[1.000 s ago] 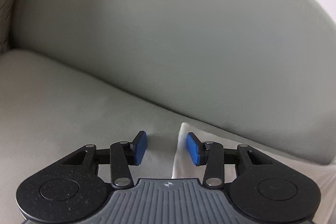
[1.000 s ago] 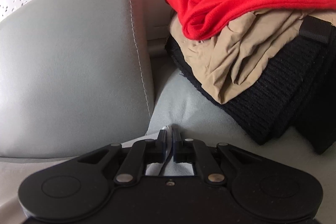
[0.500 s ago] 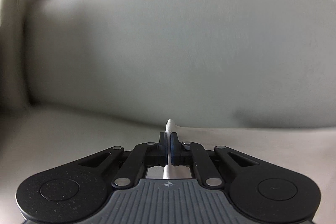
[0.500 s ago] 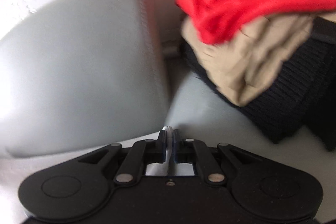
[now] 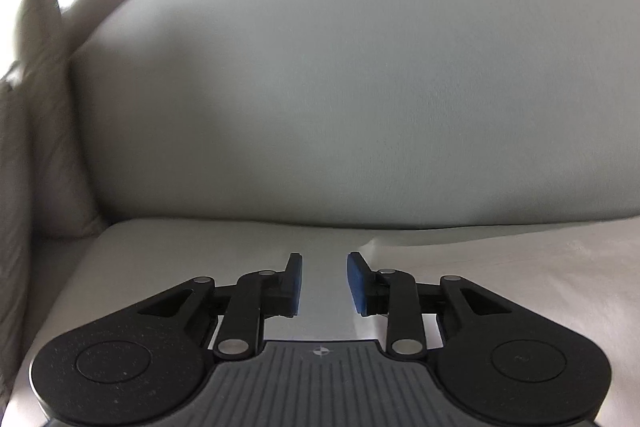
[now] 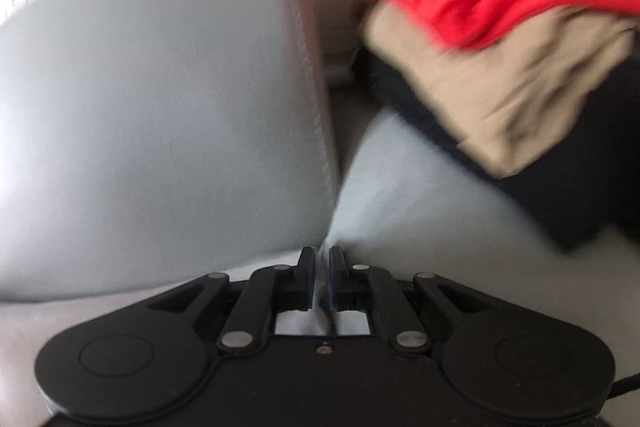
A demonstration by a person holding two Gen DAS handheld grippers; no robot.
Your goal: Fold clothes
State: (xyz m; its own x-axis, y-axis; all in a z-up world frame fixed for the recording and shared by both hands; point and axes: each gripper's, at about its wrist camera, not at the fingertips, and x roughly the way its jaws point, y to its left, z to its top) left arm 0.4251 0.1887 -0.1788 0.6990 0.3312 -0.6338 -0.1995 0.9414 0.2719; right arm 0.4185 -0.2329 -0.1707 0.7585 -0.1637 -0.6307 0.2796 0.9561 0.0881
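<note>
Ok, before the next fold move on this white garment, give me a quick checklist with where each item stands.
1. Left gripper let go: ok, jaws apart, nothing between them.
2. Right gripper holding: ok, jaws shut on a fold of the white garment.
3. Garment flat under the left gripper: ok, smooth on the sofa seat.
4. Stack of folded clothes out of the way: ok, apart on the right.
5. Edges lined up: cannot tell, most of the garment is out of view.
</note>
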